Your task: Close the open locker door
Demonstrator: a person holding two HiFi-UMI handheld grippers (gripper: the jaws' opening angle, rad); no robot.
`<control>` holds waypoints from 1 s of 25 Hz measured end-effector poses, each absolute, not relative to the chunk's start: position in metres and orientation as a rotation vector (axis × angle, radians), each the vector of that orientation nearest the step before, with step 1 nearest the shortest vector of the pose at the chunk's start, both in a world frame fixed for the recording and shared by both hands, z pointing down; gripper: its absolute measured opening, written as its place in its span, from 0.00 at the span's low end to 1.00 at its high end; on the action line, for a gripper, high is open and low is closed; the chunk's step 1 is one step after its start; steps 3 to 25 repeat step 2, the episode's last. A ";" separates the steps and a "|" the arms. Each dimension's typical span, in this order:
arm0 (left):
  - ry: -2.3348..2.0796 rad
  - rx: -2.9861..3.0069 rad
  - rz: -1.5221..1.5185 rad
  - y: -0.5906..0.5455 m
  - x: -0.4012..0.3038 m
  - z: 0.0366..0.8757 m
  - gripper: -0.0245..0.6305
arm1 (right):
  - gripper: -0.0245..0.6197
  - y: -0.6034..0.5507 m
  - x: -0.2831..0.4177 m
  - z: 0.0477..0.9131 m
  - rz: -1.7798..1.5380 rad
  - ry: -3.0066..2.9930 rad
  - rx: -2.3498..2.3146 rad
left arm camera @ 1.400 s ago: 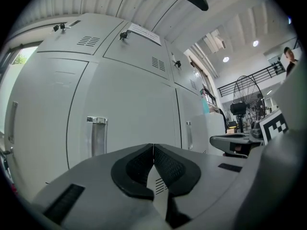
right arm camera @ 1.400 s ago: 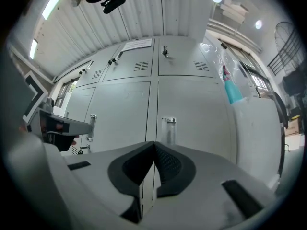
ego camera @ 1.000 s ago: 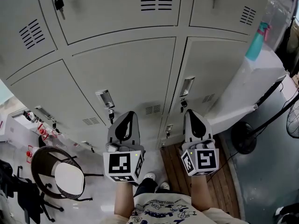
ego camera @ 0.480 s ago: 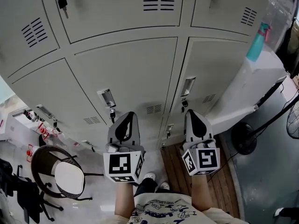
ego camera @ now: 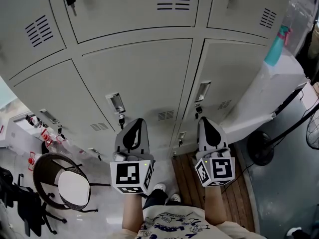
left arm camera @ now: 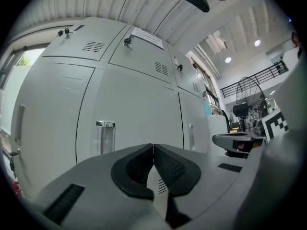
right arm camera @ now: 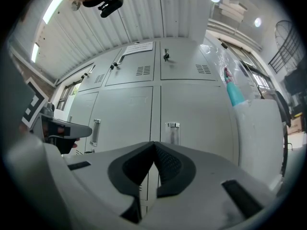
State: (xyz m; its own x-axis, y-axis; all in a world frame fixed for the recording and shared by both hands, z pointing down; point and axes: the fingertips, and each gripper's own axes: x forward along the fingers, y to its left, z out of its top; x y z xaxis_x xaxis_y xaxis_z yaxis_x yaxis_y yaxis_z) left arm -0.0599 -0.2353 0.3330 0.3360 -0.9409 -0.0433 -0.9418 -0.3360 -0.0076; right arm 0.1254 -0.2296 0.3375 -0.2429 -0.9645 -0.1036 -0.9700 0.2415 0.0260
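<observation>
Closest to me, my left gripper (ego camera: 135,121) and my right gripper (ego camera: 205,119) sit side by side, well apart from each other, both pointing at the lockers. In the left gripper view my left fingers (left arm camera: 136,164) are pressed together at the tips with nothing between them. The right gripper view shows my right fingers (right arm camera: 168,164) meeting the same way, also empty. Neither gripper touches the lockers.

Ahead of my left gripper is a grey locker door (ego camera: 139,78) with a metal handle (ego camera: 115,103) and a key (ego camera: 121,119) hanging under it. It lies flush with the frame. The neighbouring door (ego camera: 229,78), ahead of my right gripper, looks flush too. I cannot tell which door is the open one.

Further off, a round chair (ego camera: 62,180) stands to my left and a teal bottle (ego camera: 276,46) to my right.
</observation>
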 end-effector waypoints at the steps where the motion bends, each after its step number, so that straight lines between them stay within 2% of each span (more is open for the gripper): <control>1: 1.792 -2.542 0.048 -0.235 -0.060 0.333 0.04 | 0.03 -0.230 0.125 0.338 0.128 2.423 -1.892; 25: 1.792 -2.542 0.047 -0.235 -0.061 0.333 0.04 | 0.03 -0.230 0.125 0.339 0.126 2.424 -1.894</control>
